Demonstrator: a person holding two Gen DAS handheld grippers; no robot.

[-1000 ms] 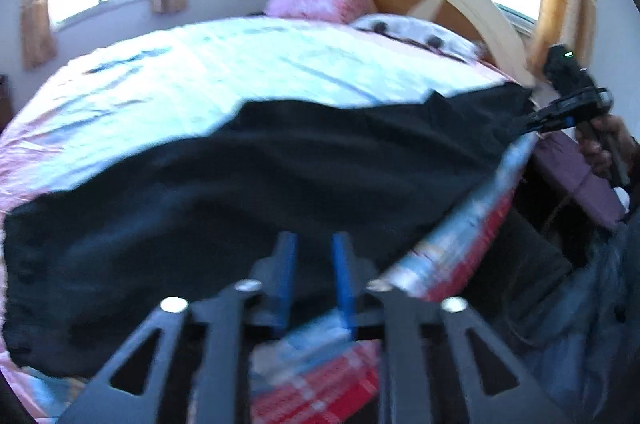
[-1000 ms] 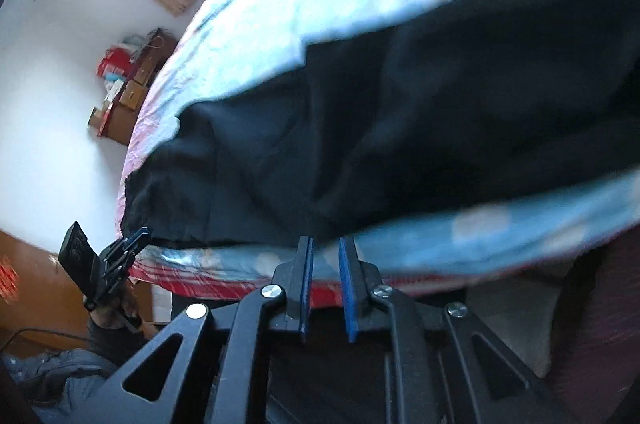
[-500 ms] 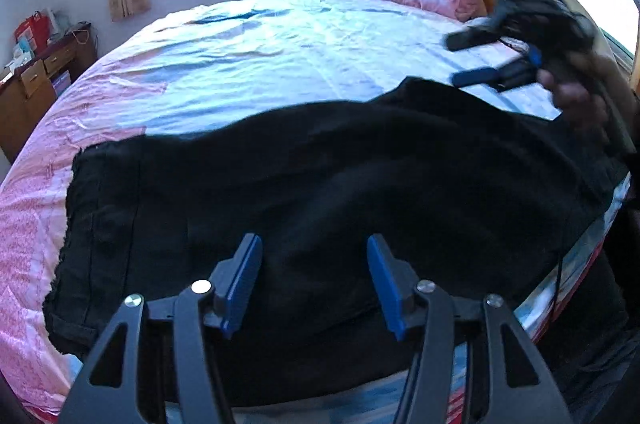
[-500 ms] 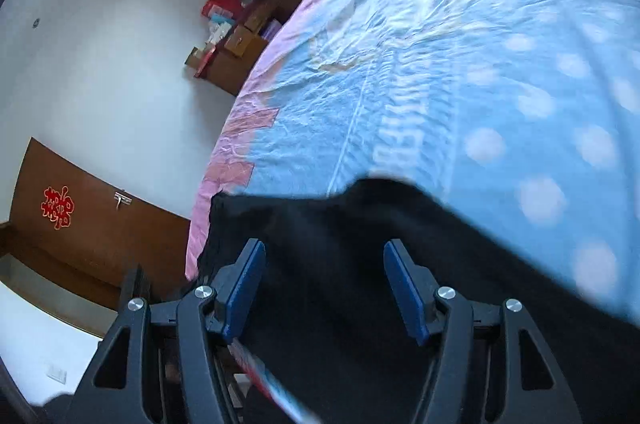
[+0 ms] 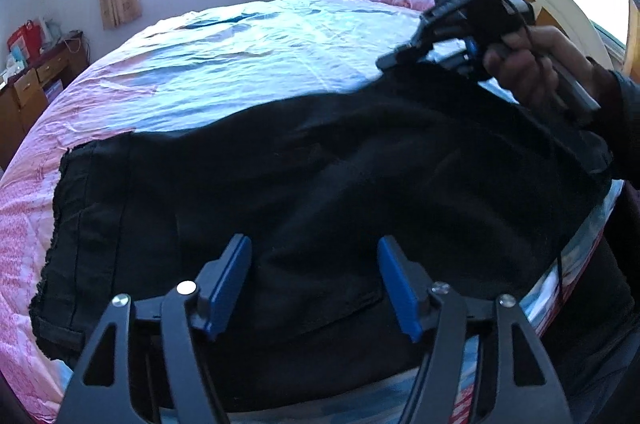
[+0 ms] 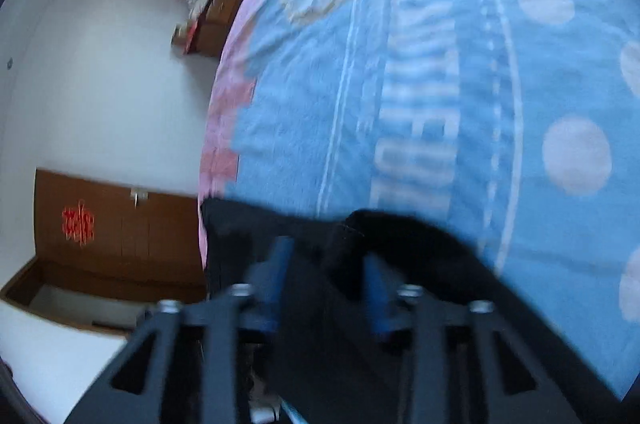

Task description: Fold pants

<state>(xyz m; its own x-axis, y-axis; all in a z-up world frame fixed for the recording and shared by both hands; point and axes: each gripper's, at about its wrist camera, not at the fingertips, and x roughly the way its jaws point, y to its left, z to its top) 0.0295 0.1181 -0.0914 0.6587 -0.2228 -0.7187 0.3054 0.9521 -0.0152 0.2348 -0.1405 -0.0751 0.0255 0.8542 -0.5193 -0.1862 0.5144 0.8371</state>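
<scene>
Most of the folding remained: nearest, the left gripper (image 5: pixel 314 280) hovered with jaws apart, just widened, nothing between them, over black pants (image 5: pixel 320 191) lying lengthwise along the bed's (image 5: pixel 240 43) near edge. Farther off, the right gripper (image 6: pixel 326 280), jaws just narrowed, pinched a raised corner, waistband leftward.

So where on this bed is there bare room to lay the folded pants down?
The blue sheet is bare between the black pants and the far window wall. The near edge is crowded: pants, open left gripper, right gripper closing on the cloth.
</scene>
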